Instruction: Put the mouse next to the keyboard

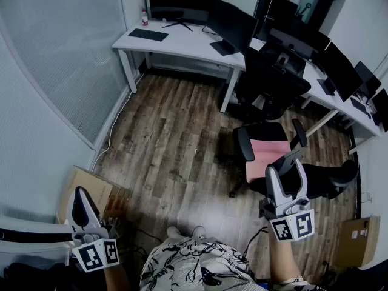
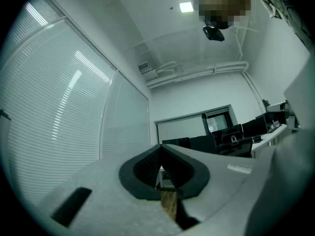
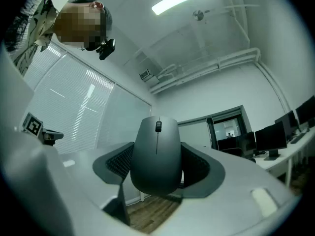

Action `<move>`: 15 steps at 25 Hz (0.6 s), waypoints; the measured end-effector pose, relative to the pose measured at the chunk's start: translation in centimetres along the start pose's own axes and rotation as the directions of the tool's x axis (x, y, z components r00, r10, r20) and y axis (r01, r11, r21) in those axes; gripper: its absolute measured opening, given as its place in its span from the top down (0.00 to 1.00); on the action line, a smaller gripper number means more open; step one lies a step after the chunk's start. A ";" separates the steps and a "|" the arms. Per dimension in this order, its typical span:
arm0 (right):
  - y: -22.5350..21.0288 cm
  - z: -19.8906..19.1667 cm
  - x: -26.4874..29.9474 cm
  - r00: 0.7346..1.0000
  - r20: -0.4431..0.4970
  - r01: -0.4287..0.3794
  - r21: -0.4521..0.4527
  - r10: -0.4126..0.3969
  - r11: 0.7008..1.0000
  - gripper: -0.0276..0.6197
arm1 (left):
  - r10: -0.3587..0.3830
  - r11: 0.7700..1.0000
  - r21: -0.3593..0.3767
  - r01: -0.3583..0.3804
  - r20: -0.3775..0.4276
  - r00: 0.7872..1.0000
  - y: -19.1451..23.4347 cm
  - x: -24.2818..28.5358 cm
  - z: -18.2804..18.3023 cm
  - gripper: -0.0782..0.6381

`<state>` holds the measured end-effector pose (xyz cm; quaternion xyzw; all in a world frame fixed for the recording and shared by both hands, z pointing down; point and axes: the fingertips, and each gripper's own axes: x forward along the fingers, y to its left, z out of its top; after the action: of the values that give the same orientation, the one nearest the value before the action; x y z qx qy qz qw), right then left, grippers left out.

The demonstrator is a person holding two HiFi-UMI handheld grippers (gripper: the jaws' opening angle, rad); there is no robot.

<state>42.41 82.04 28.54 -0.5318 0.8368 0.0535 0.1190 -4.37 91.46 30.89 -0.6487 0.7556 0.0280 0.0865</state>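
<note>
A grey mouse [image 3: 157, 154] with a scroll wheel sits nose-up between the pads of my right gripper [image 1: 285, 170], which is shut on it and held out over the wooden floor. My left gripper [image 1: 79, 194] is at the lower left, with its jaws together and nothing between them; the left gripper view shows the pads [image 2: 147, 166] meeting at the tip. A black keyboard [image 1: 148, 34] lies on the white desk [image 1: 182, 46] at the far end of the room, well away from both grippers.
An office chair with a pink seat [image 1: 267, 153] stands just beyond the right gripper, a black chair [image 1: 273, 83] behind it. Monitors [image 1: 233, 23] line the desks. A cardboard box [image 1: 85, 190] sits by the left wall, another box [image 1: 357, 241] at the right.
</note>
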 end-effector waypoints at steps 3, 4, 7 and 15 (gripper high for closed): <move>0.5 0.1 0.3 1.000 -0.002 -0.006 0.003 0.006 1.000 0.49 | -0.008 1.000 -0.004 0.008 0.001 1.000 0.1 0.1 0.1 0.91; 0.7 0.1 0.4 1.000 -0.002 -0.007 0.003 0.007 1.000 0.49 | -0.010 1.000 -0.005 0.010 0.000 1.000 0.3 0.2 0.1 0.91; 1.1 0.1 0.7 1.000 -0.001 -0.008 0.000 0.008 1.000 0.49 | -0.011 1.000 -0.007 0.011 -0.005 1.000 0.7 0.2 -0.2 0.91; 2.2 -0.3 1.4 1.000 0.003 0.000 0.027 0.000 1.000 0.49 | -0.028 1.000 -0.012 0.028 -0.010 1.000 1.6 0.7 -0.8 0.91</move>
<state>39.79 81.75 28.35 -0.5300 0.8373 0.0432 0.1273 -6.09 90.91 31.41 -0.6598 0.7467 0.0282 0.0793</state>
